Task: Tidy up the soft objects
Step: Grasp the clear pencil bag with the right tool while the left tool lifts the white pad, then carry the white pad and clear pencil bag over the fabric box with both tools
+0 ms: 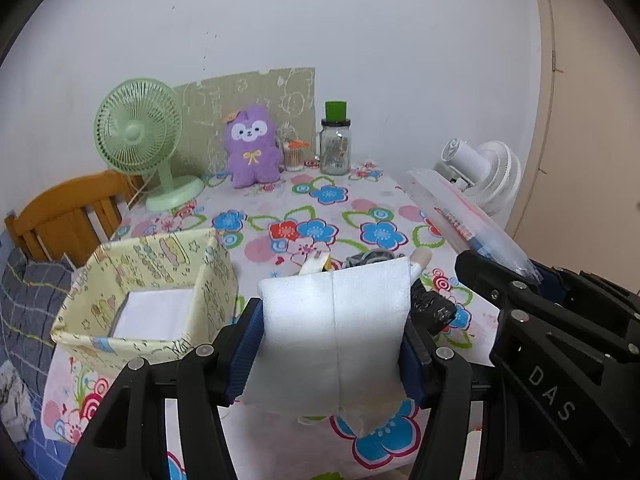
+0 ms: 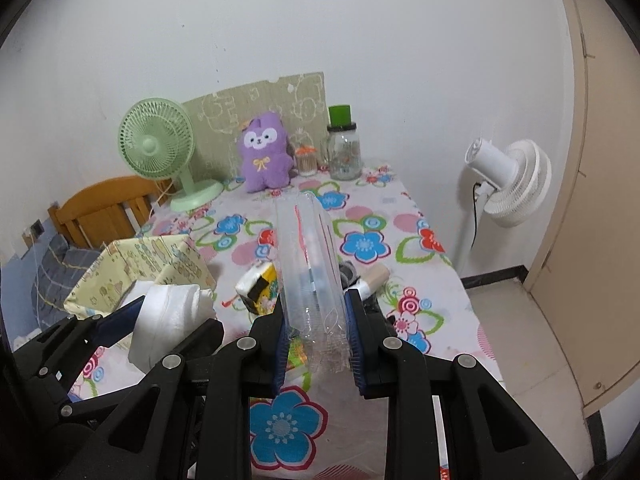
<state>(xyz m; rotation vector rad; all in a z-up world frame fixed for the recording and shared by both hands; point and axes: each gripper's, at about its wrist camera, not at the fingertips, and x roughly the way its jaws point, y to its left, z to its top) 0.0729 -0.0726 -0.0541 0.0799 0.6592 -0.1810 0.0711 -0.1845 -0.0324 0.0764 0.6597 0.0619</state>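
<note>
My left gripper (image 1: 334, 316) is shut on a white padded cushion (image 1: 332, 344), squeezing it between the blue pads above the flowered tablecloth (image 1: 320, 208). The right wrist view shows that same cushion (image 2: 168, 320) at lower left. My right gripper (image 2: 316, 312) is shut on a clear zip bag (image 2: 308, 248) that sticks out forward, with small items inside. The bag (image 1: 460, 212) also shows at the right of the left wrist view. A pale yellow fabric box (image 1: 216, 276) stands open to the left, with something white (image 1: 152, 316) lying in it.
A purple plush toy (image 1: 252, 148), green desk fan (image 1: 136, 132), cotton-swab pot (image 1: 294, 156) and glass jar (image 1: 336, 148) line the back wall. A tissue pack (image 2: 260, 288), a grey bundle (image 1: 372, 258) and a roll (image 2: 376, 278) lie mid-table. Wooden chair (image 1: 68, 208) left, white floor fan (image 2: 516, 184) right.
</note>
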